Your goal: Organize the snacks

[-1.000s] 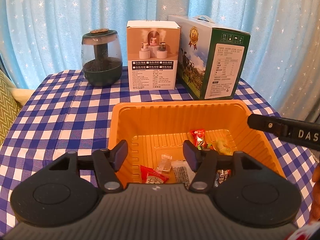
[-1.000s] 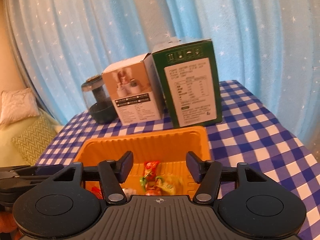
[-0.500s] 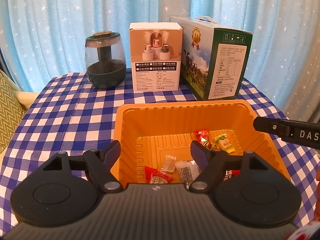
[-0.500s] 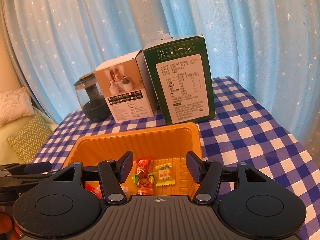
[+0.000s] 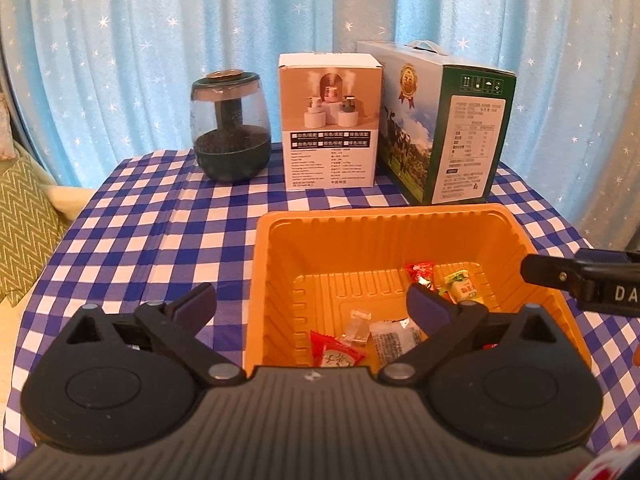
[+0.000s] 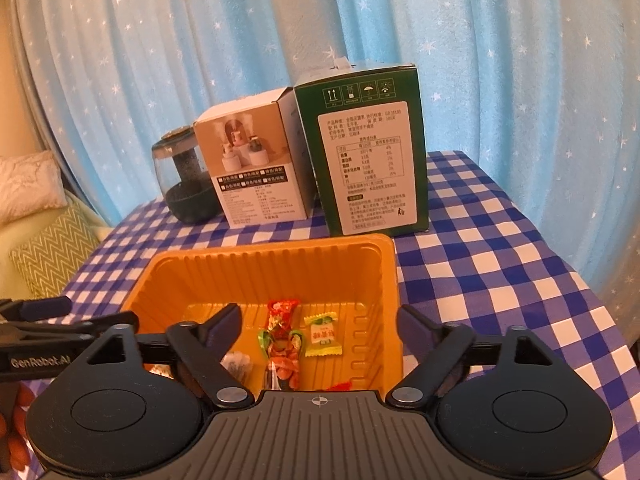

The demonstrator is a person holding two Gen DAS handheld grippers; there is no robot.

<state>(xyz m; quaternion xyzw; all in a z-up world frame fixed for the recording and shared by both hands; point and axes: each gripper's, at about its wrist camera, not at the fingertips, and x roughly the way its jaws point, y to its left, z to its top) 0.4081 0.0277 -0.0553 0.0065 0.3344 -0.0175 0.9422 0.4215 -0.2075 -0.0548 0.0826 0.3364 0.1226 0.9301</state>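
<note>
An orange plastic tray (image 5: 380,213) sits on the checked cloth and holds several wrapped snacks. Among them are a red packet (image 5: 334,354), a clear wrapper (image 5: 358,322) and a yellow-green candy (image 5: 462,288). My left gripper (image 5: 312,304) hovers over the tray's near left corner. Its jaws are opening, with only the tray wall below them and nothing gripped. My right gripper (image 6: 320,320) hangs over the tray's (image 6: 280,252) right side above a red candy (image 6: 282,312) and a yellow candy (image 6: 323,334). Its jaws are opening too and hold nothing.
At the back of the table stand a dark green jar (image 5: 230,128), a white box (image 5: 330,128) and a green carton (image 5: 444,128). A blue star curtain hangs behind them. A zigzag cushion (image 5: 20,216) lies off the table's left edge. Open checked cloth (image 5: 160,220) lies left of the tray.
Both grippers' jaws have spread much wider. The left gripper's left finger now stands outside the tray's left wall. The snacks in the tray have not moved.
</note>
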